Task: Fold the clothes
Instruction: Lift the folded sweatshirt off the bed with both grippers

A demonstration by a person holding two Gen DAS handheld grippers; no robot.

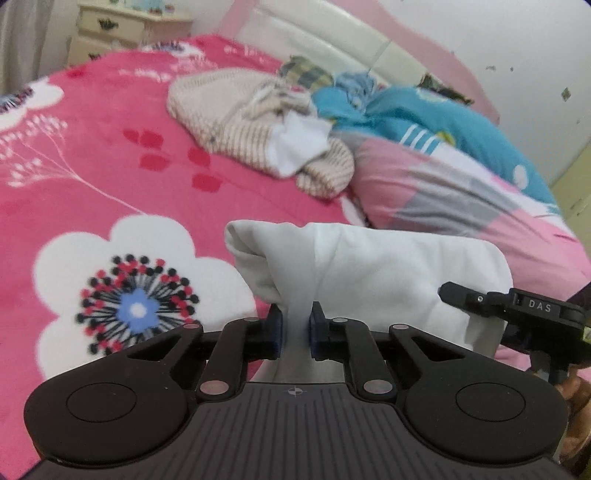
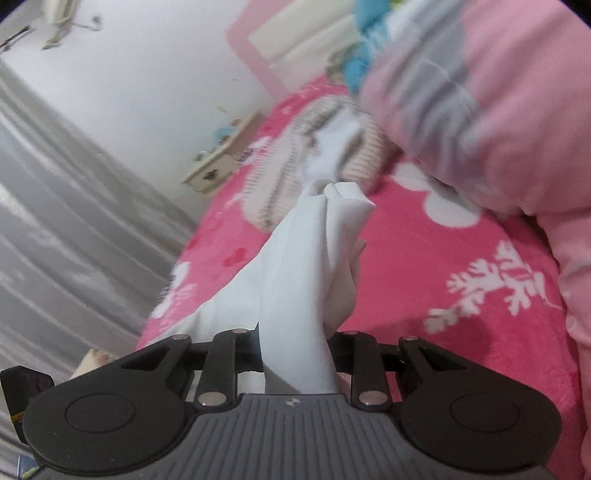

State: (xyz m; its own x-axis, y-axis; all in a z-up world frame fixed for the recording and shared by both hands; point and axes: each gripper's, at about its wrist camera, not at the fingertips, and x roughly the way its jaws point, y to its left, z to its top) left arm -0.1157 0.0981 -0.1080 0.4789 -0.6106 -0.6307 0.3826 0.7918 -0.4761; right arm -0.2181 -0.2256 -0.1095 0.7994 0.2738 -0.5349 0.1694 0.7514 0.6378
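On the pink floral blanket, the left gripper pinches a fold of the white garment, which is lifted above the bed; the right gripper clamps the same cloth's other end, striped clothes lying beyond.

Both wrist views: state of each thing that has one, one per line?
left gripper: shut on white garment
right gripper: shut on white garment
white garment: held up off the bed, bunched, not yet folded
striped garment: crumpled in a heap on the bed
pink floral blanket: spread flat
pink quilt: bunched at the bedside
nightstand drawer: closed
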